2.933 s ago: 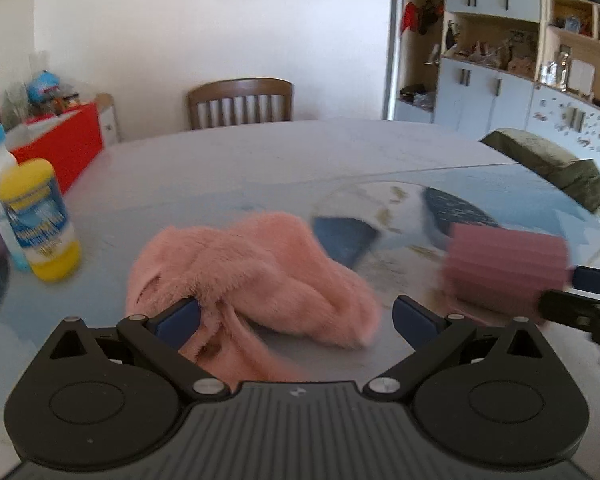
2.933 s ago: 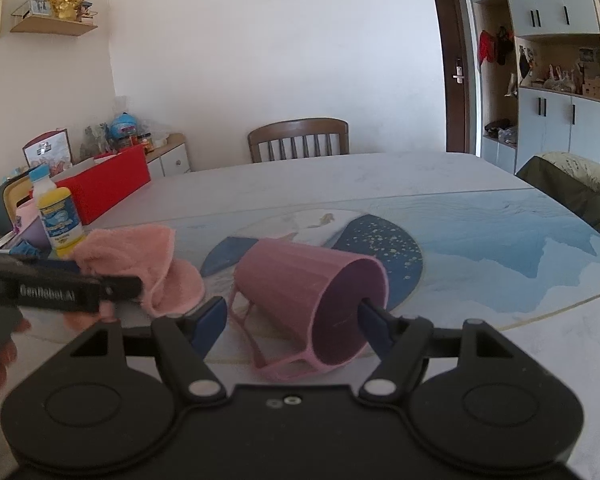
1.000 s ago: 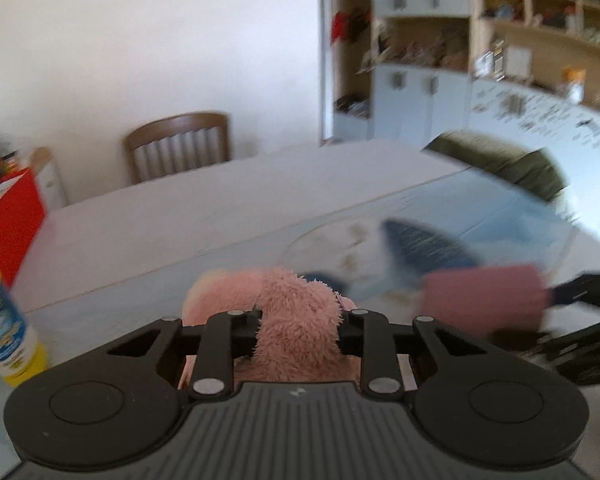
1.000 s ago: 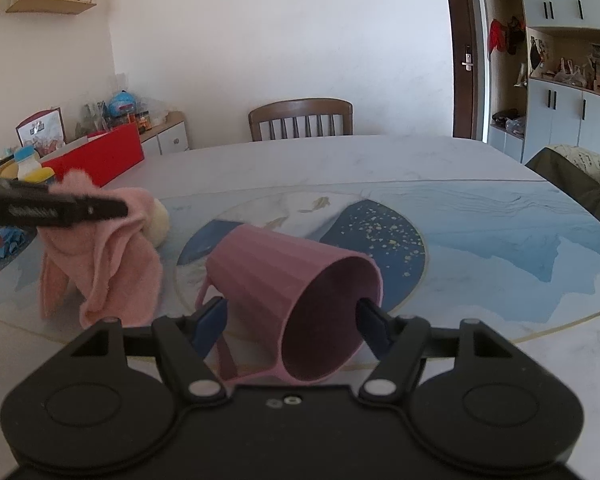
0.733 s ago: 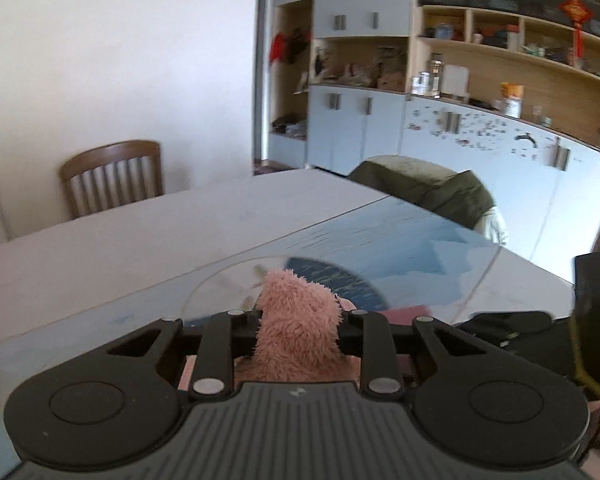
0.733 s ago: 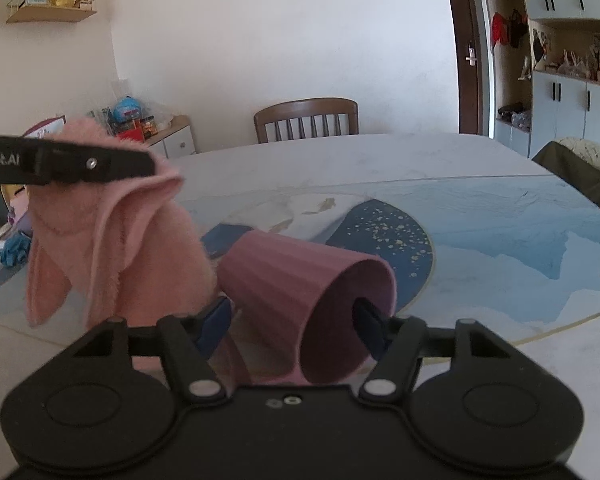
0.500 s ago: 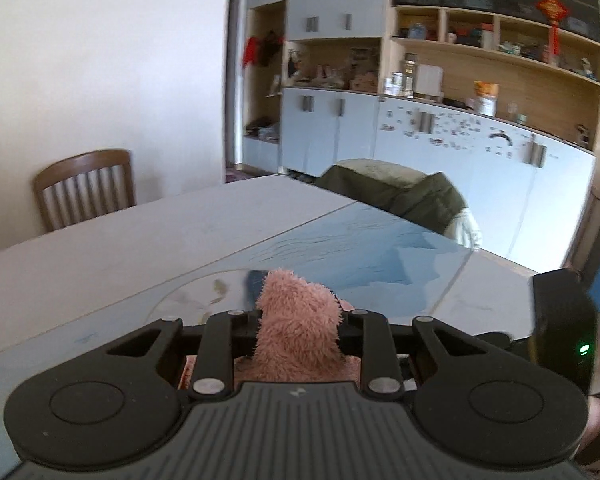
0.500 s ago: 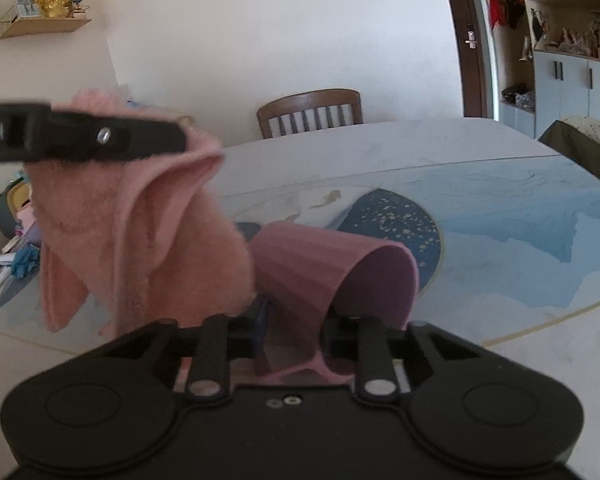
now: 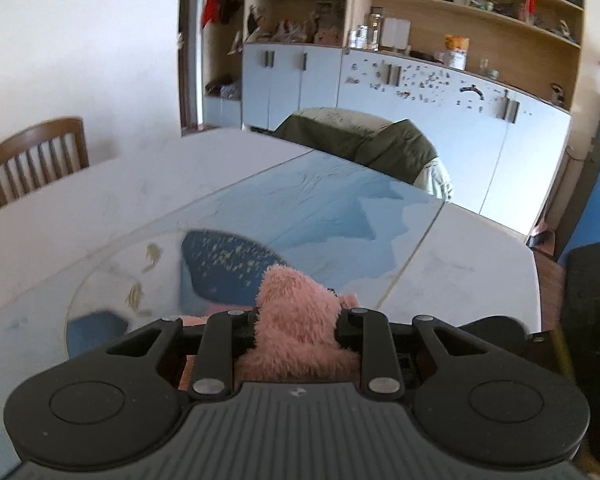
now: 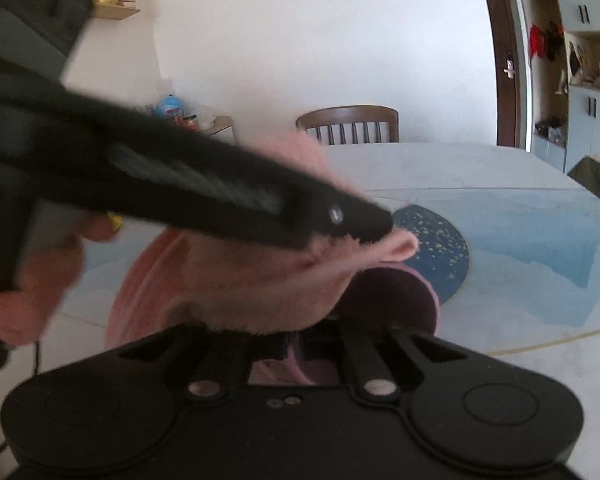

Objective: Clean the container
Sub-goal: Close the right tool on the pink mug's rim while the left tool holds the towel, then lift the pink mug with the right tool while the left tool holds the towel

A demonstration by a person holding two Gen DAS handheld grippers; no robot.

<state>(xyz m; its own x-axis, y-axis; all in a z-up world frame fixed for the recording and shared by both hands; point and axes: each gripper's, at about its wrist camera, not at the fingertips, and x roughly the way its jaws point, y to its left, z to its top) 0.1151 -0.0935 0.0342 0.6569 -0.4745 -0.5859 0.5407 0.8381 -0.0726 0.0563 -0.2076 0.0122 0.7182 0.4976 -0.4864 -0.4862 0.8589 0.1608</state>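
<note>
Left gripper (image 9: 296,326) clamping pink cloth (image 9: 296,320), right gripper (image 10: 296,346) gripping pink cup (image 10: 392,300)

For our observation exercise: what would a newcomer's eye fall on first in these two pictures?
First, the fluffy pink cloth, pinched in the left hand-held gripper at the centre of its own view. In the right wrist view the cloth hangs at the mouth of the pink cup, which the right hand-held gripper clamps by its rim over the blue-patterned table.
</note>
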